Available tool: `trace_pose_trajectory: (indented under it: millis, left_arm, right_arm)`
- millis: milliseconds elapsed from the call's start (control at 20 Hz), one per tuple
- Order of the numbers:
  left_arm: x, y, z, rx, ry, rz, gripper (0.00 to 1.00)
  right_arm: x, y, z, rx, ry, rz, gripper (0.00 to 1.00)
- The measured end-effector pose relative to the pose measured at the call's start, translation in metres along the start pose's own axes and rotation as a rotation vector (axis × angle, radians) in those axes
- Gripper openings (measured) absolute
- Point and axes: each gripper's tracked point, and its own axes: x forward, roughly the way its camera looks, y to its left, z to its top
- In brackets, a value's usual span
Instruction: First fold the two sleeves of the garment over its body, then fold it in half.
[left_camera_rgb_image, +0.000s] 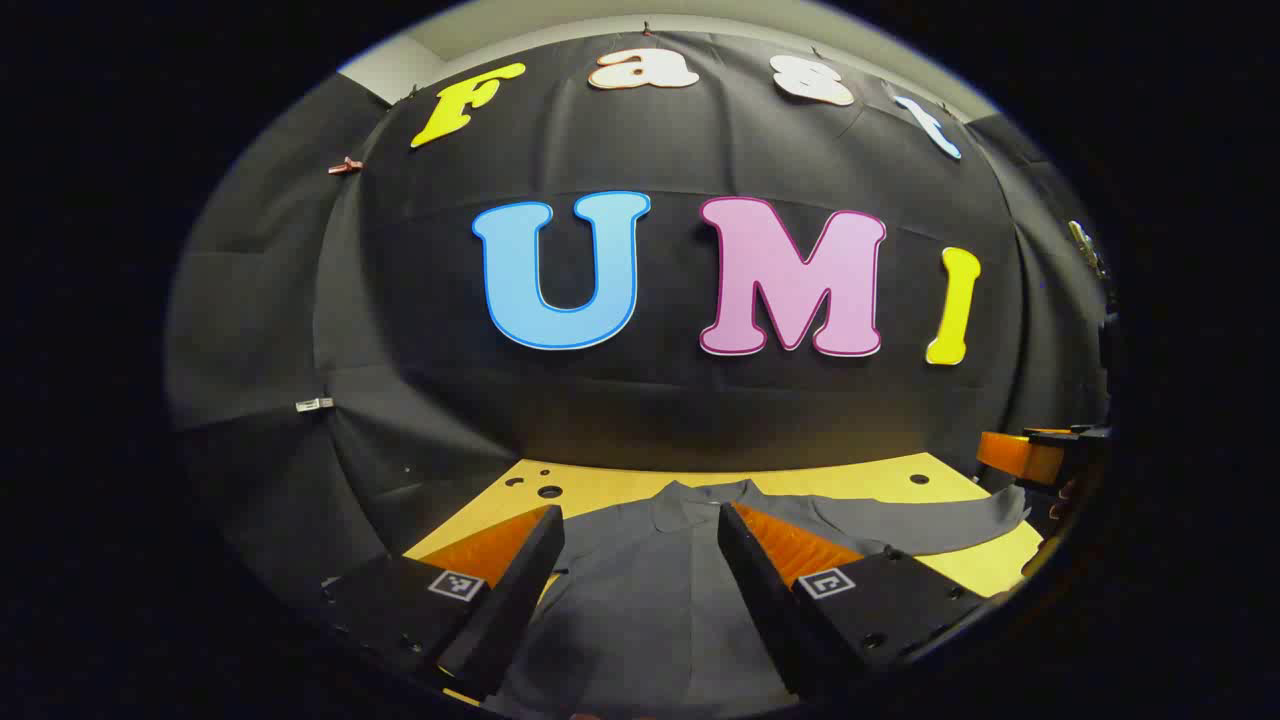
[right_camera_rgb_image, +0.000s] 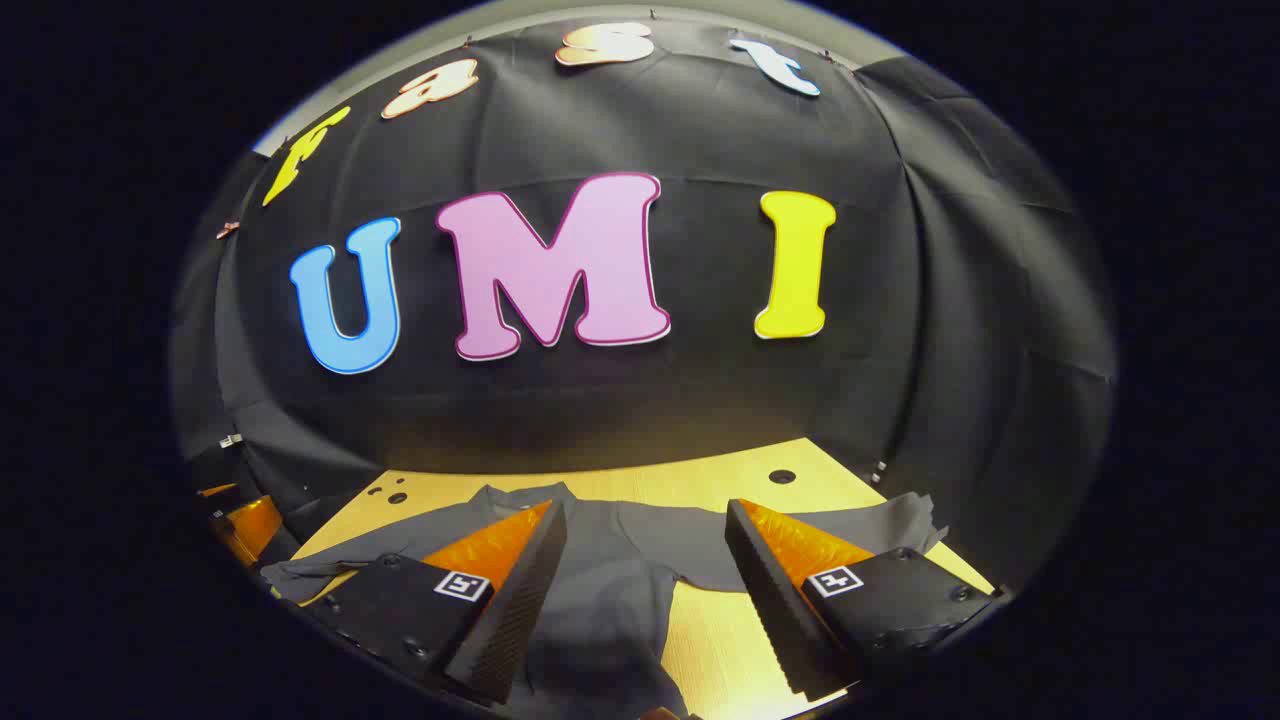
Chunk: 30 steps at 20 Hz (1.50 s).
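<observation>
Lying on the table: a dark grey garment (left_camera_rgb_image: 640, 590) is spread flat on the yellow wooden table (left_camera_rgb_image: 870, 478), its collar (left_camera_rgb_image: 700, 492) toward the black cloth wall at the back.
Garment sleeves: in the left gripper view one sleeve (left_camera_rgb_image: 930, 520) stretches out sideways to the right across the bare wood; in the right gripper view that same sleeve (right_camera_rgb_image: 800, 540) reaches to the table's right edge and the other sleeve (right_camera_rgb_image: 310, 572) lies out toward the left edge. Neither sleeve is folded over the body.
Left gripper (left_camera_rgb_image: 640, 560): it hovers over the middle of the shirt body, below the collar, with its two black and orange fingers (left_camera_rgb_image: 500, 600) spread wide apart and nothing between them but the cloth underneath. Whether the tips touch the fabric cannot be told.
Right gripper (right_camera_rgb_image: 645, 565): it hangs above the shirt's right shoulder area, where the sleeve joins the body, with its fingers (right_camera_rgb_image: 790, 600) likewise held wide apart, gripping nothing. Bare table shows between them lower down, beside the shirt's side edge.
Other gripper seen afar: an orange and black gripper shows at the far right rim of the left gripper view (left_camera_rgb_image: 1030, 455), and another at the far left rim of the right gripper view (right_camera_rgb_image: 240, 525).
Table: small round holes (right_camera_rgb_image: 782, 477) mark the wood near the back edge.
</observation>
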Motion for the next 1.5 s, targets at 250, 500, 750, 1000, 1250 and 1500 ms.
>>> trace_pose_trajectory:
  millis: [250, 500, 750, 1000, 1250, 1500]
  left_arm:
    - [0.004, -0.020, -0.002, 0.019, 0.005, -0.068, 0.98]
    - [0.006, -0.028, 0.001, 0.058, 0.002, -0.104, 0.98]
    - [0.008, -0.029, 0.011, 0.072, -0.015, -0.115, 0.98]
    - [0.004, -0.029, 0.006, 0.067, -0.010, -0.110, 0.98]
    - [0.002, -0.025, -0.008, 0.024, 0.031, -0.096, 0.98]
    - [0.006, -0.014, -0.028, -0.019, 0.087, -0.064, 0.98]
  right_arm:
    - [0.013, -0.007, -0.017, -0.030, 0.030, -0.009, 0.99]
    - [0.016, -0.014, -0.004, -0.064, -0.003, -0.019, 0.99]
    - [0.025, -0.026, -0.007, -0.049, 0.012, -0.039, 0.98]
    - [0.038, -0.053, -0.017, -0.045, 0.054, -0.073, 0.99]
    - [0.053, -0.108, -0.028, -0.043, 0.108, -0.167, 0.99]
    - [0.069, -0.172, -0.040, -0.023, 0.167, -0.311, 0.99]
